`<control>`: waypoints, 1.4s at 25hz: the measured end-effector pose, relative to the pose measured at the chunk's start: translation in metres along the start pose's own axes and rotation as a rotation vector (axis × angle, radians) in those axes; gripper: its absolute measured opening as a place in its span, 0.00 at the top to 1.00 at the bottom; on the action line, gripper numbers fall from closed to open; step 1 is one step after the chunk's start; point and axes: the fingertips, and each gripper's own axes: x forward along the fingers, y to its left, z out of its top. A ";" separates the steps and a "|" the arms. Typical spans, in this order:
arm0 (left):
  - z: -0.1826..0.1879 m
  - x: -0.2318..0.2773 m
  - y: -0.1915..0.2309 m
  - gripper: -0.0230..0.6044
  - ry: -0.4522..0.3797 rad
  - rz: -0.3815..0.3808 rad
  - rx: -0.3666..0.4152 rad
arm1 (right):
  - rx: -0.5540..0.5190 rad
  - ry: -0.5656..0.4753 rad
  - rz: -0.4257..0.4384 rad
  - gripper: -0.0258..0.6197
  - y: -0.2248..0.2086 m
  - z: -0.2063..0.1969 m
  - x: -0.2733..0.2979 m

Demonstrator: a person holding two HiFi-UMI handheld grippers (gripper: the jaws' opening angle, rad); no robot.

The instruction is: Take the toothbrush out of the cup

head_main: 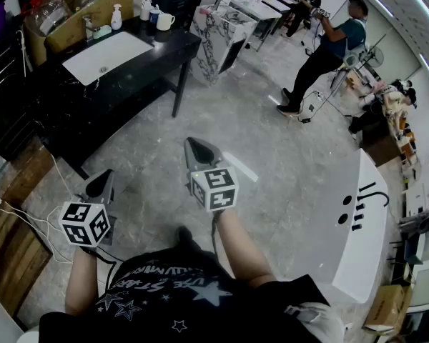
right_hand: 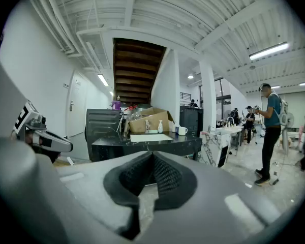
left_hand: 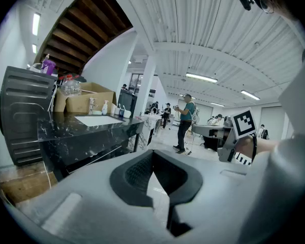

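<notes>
A small dark-blue cup (head_main: 154, 13) stands at the back of a black counter (head_main: 168, 47), beside a white mug (head_main: 166, 21). The toothbrush is too small to make out. The cup also shows far off in the right gripper view (right_hand: 176, 130) and the left gripper view (left_hand: 120, 112). Both grippers are held over the floor, well short of the counter. My left gripper (head_main: 104, 182) (left_hand: 152, 154) is shut and empty. My right gripper (head_main: 195, 147) (right_hand: 152, 156) is also shut with nothing between its pads, and it points toward the counter.
A white basin (head_main: 106, 56), a soap bottle (head_main: 116, 16) and a cardboard box (head_main: 79, 13) are on the counter. A marble stand (head_main: 225, 31) is beyond it. A person (head_main: 329, 48) stands at the far right. A white curved desk (head_main: 365, 241) lies right; cables (head_main: 28, 220) trail left.
</notes>
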 end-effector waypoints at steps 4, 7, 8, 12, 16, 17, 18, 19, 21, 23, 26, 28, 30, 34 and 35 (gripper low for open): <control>0.001 -0.003 0.004 0.95 -0.008 0.002 0.001 | -0.006 0.023 0.000 0.95 0.004 -0.007 -0.003; -0.001 -0.008 0.004 0.95 -0.010 -0.006 0.000 | -0.001 0.032 -0.009 0.95 0.007 -0.012 -0.008; -0.005 -0.010 0.004 0.95 -0.005 -0.009 -0.001 | 0.003 0.037 -0.013 0.95 0.010 -0.016 -0.010; -0.028 -0.022 0.007 0.95 0.014 -0.048 -0.039 | 0.026 0.057 -0.020 0.95 0.026 -0.034 -0.015; -0.028 -0.022 0.011 0.95 0.018 -0.040 0.009 | 0.054 0.064 -0.037 0.95 0.028 -0.044 -0.017; -0.026 -0.019 0.011 0.95 0.016 -0.039 0.019 | 0.065 0.056 -0.045 0.95 0.024 -0.044 -0.016; -0.023 -0.015 0.010 0.95 0.015 -0.040 0.024 | 0.077 0.045 -0.057 0.95 0.018 -0.042 -0.016; -0.021 -0.011 0.009 0.95 0.014 -0.041 0.027 | 0.087 0.039 -0.075 0.95 0.010 -0.042 -0.014; -0.017 0.002 0.008 0.95 0.015 -0.035 0.032 | 0.099 0.045 -0.110 0.94 -0.008 -0.043 -0.007; -0.014 0.017 0.007 0.95 0.021 -0.024 0.030 | 0.118 0.052 -0.109 0.81 -0.026 -0.045 0.005; -0.010 0.045 0.006 0.95 0.037 0.001 0.022 | 0.142 0.051 -0.052 0.68 -0.048 -0.046 0.031; -0.003 0.071 0.012 0.95 0.045 0.031 0.027 | 0.142 0.061 0.012 0.60 -0.060 -0.046 0.060; 0.008 0.101 0.017 0.95 0.047 0.059 0.029 | 0.148 0.078 0.079 0.57 -0.074 -0.043 0.093; 0.037 0.161 0.014 0.95 0.042 0.094 0.029 | 0.146 0.072 0.154 0.57 -0.123 -0.025 0.146; 0.044 0.175 0.015 0.95 0.039 0.107 0.032 | 0.145 0.069 0.169 0.57 -0.137 -0.019 0.159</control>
